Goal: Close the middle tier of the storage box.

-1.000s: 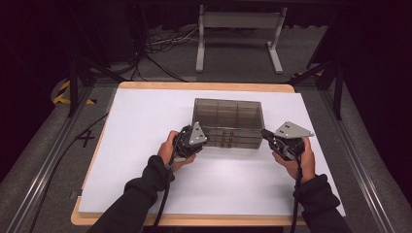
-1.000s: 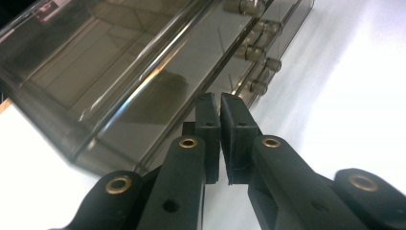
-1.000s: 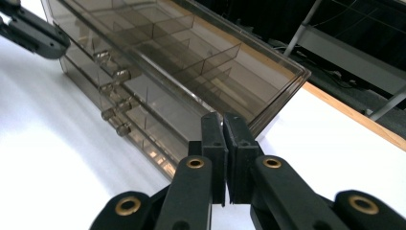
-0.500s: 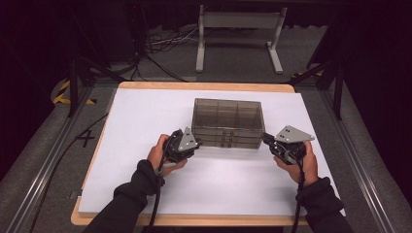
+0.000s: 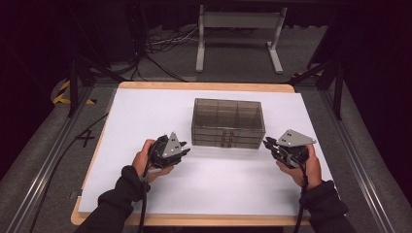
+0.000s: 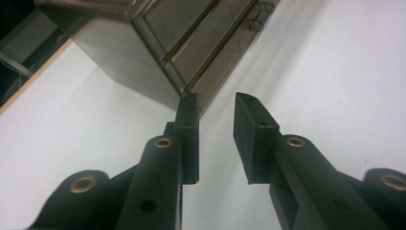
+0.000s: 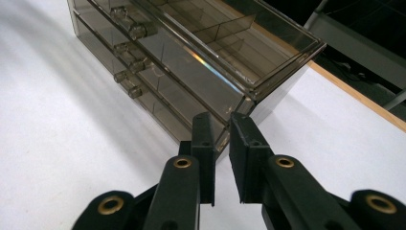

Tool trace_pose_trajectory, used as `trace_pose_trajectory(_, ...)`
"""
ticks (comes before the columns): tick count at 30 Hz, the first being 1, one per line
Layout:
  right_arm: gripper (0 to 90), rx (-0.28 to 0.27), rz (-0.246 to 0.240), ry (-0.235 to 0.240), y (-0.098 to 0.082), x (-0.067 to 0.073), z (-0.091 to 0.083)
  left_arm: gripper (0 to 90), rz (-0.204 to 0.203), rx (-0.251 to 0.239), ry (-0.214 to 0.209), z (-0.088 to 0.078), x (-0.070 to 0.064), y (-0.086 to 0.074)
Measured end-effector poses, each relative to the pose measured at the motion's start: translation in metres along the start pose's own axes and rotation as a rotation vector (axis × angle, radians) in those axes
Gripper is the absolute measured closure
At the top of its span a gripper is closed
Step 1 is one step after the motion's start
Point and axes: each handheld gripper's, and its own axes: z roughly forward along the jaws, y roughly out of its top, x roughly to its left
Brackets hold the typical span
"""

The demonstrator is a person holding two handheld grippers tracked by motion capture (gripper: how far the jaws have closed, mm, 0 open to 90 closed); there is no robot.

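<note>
- Drawer box [image 5: 228, 121], smoky see-through plastic with an open divided tray on top and shallow drawers with small knobs on its front, stands on the counter [image 5: 145, 111] a little toward the far edge, roughly midway between the left and right edges.
- Left gripper [image 5: 183, 149] sits off the box's near left corner, apart from it. Its fingers [image 6: 190, 124] have just been opening and stand parted, with nothing between them; in the left gripper view they aim at that corner.
- Right gripper [image 5: 268, 143] sits just off the box's near right corner. Its fingers [image 7: 205, 139] have also just been opening, by a narrow gap, and they hold nothing; in the right gripper view their tips lie close to the corner without pinching it.
- Judged from this, the step in hand is a letting go: both hands are free of the box, which rests squarely on the counter.
- If a drawer is meant to come out next, that calls for one gripper to line up on a knob at the front and close on it, while the other steadies the box so it does not slide.
- Counter is a white sheet over a wooden board whose pale edge shows along the far and near sides; nothing else lies on it.
- Around it run dark metal rails, grey carpet, black cables, yellow-and-black floor tape at the left, and a light metal stand beyond the far edge. The room is dim.
</note>
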Motion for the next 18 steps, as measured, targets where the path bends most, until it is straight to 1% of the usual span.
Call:
trace_pose_trajectory(4,78.6,0.008,-0.004,0.003,-0.003,0.001,-0.001,67.0,-0.009,0.015,0.012,-0.007,0.003,-0.009)
trace_pose_trajectory(8,77.8,0.009,-0.005,0.005,-0.005,0.001,-0.002,63.3,-0.02,0.014,0.02,-0.014,0.007,-0.019)
trace_pose_trajectory(11,76.8,0.019,-0.006,0.001,-0.007,0.001,-0.003,58.4,-0.028,0.026,0.034,-0.019,0.009,-0.027)
trace_pose_trajectory(14,75.6,0.023,-0.003,-0.002,-0.009,0.001,-0.003,55.3,-0.032,0.035,0.035,-0.022,0.01,-0.03)
trace_pose_trajectory(18,72.9,0.029,0.004,-0.009,-0.014,0.001,-0.005,50.3,-0.048,0.042,0.063,-0.03,0.013,-0.041)
